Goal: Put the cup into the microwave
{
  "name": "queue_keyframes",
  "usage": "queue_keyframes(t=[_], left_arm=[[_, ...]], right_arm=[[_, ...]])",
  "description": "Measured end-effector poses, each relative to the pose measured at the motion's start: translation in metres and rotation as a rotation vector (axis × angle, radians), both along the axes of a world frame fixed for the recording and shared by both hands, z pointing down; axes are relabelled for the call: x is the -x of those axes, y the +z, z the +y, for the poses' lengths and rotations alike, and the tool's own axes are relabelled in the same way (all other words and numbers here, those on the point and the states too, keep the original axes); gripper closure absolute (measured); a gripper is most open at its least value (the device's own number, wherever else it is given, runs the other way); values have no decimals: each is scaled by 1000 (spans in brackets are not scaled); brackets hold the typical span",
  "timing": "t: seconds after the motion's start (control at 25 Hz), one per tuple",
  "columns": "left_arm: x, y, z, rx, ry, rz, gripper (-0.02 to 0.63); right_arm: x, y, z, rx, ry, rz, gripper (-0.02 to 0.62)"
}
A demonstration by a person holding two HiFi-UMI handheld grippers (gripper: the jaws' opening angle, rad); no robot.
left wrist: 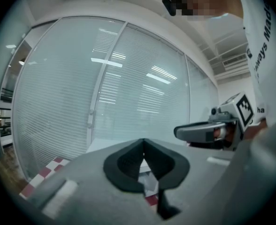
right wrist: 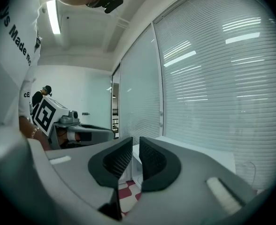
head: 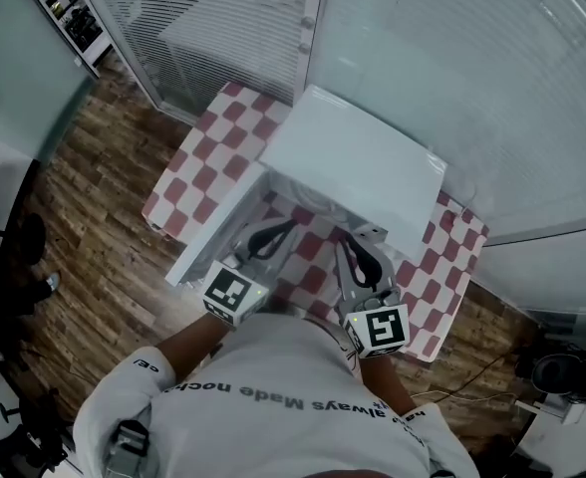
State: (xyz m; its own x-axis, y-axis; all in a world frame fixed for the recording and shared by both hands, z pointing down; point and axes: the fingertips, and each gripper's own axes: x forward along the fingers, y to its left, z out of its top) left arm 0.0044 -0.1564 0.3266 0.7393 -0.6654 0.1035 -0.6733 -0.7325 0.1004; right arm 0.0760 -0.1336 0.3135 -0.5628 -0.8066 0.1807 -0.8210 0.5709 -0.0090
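- My left gripper (left wrist: 143, 143) is clenched, its pads meeting at the tips with nothing in them.
- My right gripper (right wrist: 135, 149) is closed down to a thin slit and is also empty.
- Both point at the open front of the white microwave (head: 358, 162) on the checked table (head: 198, 167). Its door (head: 218, 225) is swung out on my left.
- No view shows the cup, so I cannot tell where it lies relative to my fingers.

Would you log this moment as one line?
left gripper: shut, empty | right gripper: shut, empty | microwave: door open | cup: unseen
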Motion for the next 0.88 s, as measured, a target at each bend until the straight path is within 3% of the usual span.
queue_keyframes(t=[0.2, 0.6, 0.88], left_arm=[[6, -17, 4, -17, -16, 33, 603], [9, -34, 12, -67, -10, 28, 603], [5, -30, 10, -42, 9, 31, 603]], right_arm=[[1, -22, 11, -27, -22, -5, 551], [-6, -33, 17, -46, 5, 3, 551], [-7, -32, 15, -44, 7, 4, 551]])
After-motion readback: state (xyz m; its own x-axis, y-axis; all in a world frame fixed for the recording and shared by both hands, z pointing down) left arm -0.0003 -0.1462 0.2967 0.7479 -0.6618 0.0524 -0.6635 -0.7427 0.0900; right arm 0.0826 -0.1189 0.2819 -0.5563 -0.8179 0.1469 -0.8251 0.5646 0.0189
